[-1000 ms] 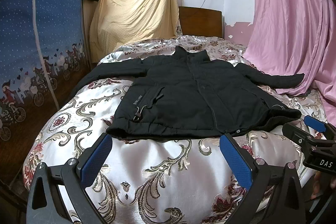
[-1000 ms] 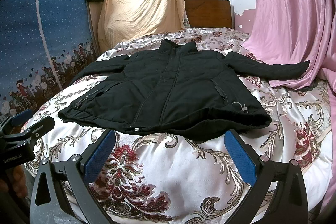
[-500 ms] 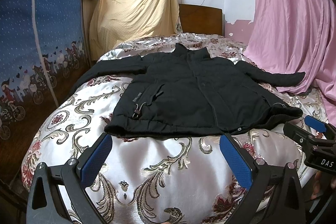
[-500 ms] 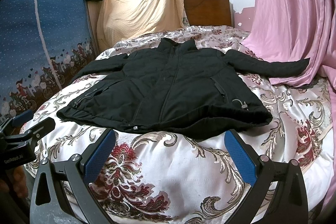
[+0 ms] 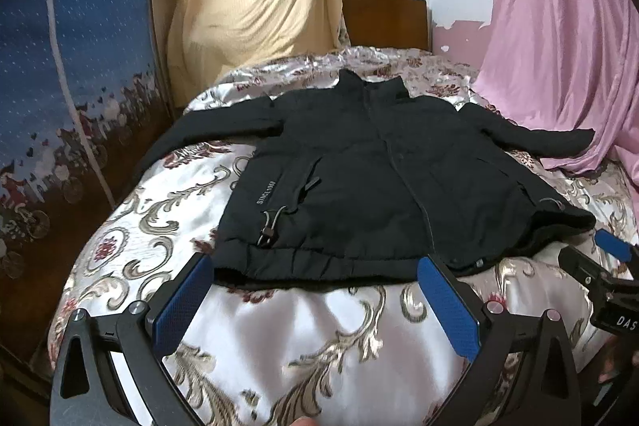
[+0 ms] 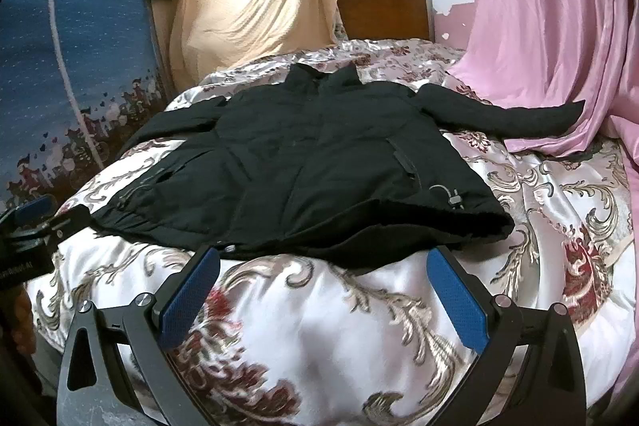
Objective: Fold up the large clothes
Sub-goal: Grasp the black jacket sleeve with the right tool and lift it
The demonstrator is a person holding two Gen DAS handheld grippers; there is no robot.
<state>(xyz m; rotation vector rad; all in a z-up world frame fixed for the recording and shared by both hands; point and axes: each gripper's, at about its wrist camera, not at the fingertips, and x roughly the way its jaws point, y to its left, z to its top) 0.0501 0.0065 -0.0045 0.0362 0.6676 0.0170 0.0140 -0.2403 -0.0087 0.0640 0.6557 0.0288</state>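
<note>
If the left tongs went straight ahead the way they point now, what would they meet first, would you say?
Most likely the near hem of the black padded jacket, which lies just beyond the open left tongs on the floral satin bedspread. Depth is unclear; if angled lower, they might touch the bedspread first.

- A bed (image 5: 279, 326) carries everything, dressed in a glossy floral bedspread (image 6: 319, 338) with cream, gold and dark red scrollwork
- A black jacket (image 5: 383, 182) lies flat on it, front up, collar toward the wooden headboard (image 5: 385, 20), both sleeves spread wide
- A pink curtain (image 6: 539, 66) spills onto the bed's right side, under the cuff of one sleeve (image 6: 515, 114)
</note>
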